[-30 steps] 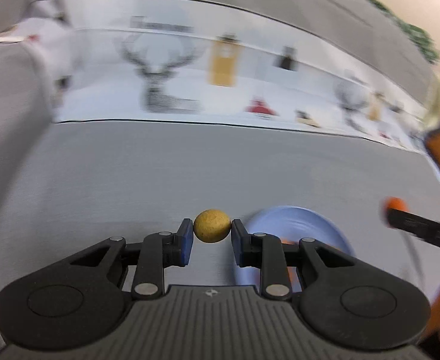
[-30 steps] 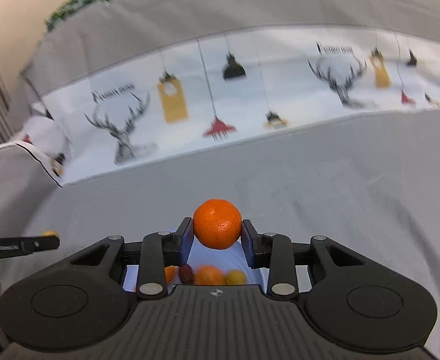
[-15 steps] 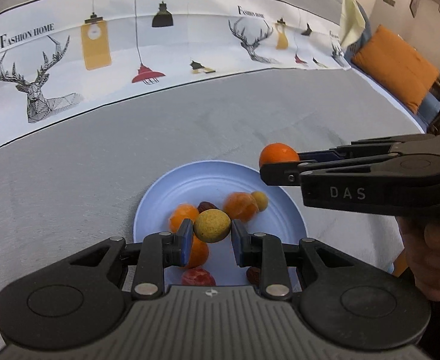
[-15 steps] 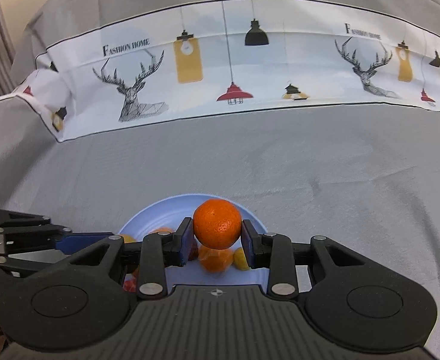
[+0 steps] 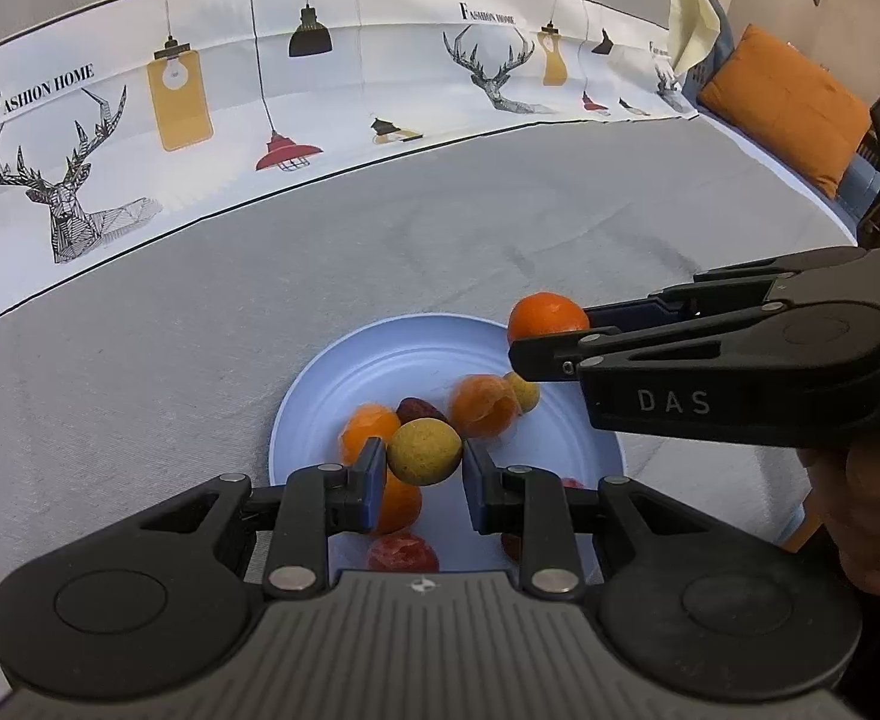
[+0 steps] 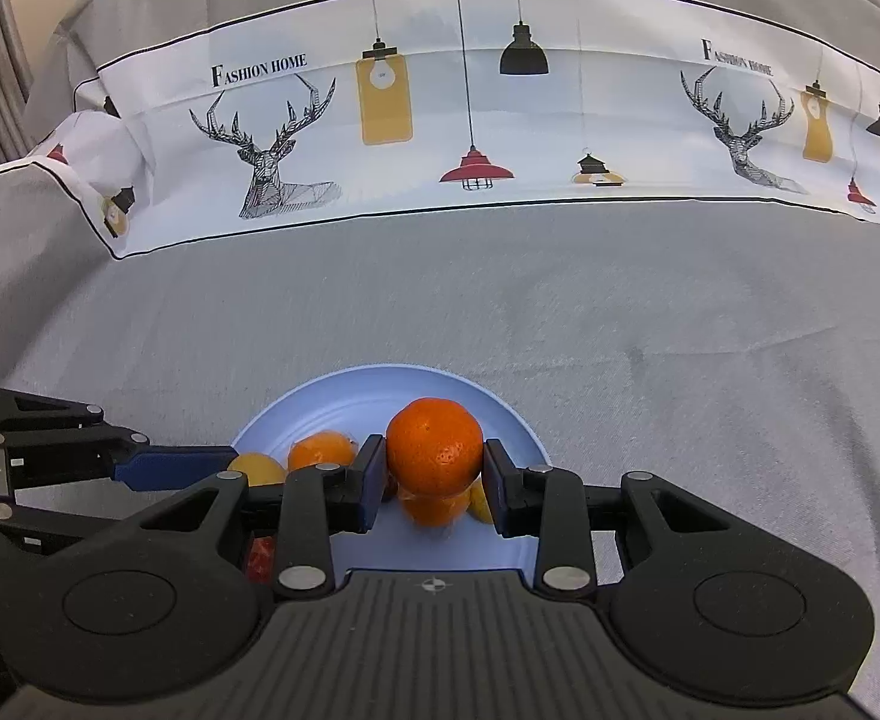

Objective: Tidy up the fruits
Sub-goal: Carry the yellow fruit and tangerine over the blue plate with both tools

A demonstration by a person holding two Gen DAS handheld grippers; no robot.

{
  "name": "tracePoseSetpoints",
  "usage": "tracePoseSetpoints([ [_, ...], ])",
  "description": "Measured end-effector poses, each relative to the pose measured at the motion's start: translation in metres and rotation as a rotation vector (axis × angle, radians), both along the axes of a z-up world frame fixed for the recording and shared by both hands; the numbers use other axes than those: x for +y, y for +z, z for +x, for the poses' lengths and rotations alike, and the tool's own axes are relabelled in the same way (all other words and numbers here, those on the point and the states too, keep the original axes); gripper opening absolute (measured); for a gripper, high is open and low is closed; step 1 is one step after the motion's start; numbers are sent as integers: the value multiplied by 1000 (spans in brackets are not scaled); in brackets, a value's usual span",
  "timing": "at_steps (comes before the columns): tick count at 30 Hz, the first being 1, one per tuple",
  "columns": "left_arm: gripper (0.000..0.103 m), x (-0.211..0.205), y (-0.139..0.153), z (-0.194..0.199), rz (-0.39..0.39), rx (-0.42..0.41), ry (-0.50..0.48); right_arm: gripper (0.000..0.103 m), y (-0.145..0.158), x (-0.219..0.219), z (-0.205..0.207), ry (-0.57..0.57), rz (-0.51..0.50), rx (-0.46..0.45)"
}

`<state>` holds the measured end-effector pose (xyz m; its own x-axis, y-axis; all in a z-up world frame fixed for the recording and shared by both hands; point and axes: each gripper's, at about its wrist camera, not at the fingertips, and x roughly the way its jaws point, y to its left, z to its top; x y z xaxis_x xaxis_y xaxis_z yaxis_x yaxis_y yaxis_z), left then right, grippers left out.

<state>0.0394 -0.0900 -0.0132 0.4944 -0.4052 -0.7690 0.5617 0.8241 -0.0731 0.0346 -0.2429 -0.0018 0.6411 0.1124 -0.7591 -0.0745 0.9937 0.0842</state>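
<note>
**Both grippers loaded above the fruit plate**

Left wrist view: we find the left gripper (image 5: pixel 424 468) pinching a small yellow-green fruit (image 5: pixel 423 453) at lower centre, above the pale blue plate (image 5: pixel 344 384), which holds several orange and reddish fruits. At right, the right gripper (image 5: pixel 544 339) clamps an orange (image 5: pixel 544 318) over the plate's far rim.

Right wrist view: we see the right gripper (image 6: pixel 434 474) pressed on the orange (image 6: pixel 434 447) at centre, over the plate (image 6: pixel 320 408). The left gripper (image 6: pixel 242 465) enters from the left edge, on the grey tablecloth (image 6: pixel 499 300).
</note>
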Motion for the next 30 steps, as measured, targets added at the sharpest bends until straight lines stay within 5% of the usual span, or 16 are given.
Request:
tracePoseSetpoints([
  [30,30,0,-4,3,31,6,14,35,-3,6,0,53,-4,10],
])
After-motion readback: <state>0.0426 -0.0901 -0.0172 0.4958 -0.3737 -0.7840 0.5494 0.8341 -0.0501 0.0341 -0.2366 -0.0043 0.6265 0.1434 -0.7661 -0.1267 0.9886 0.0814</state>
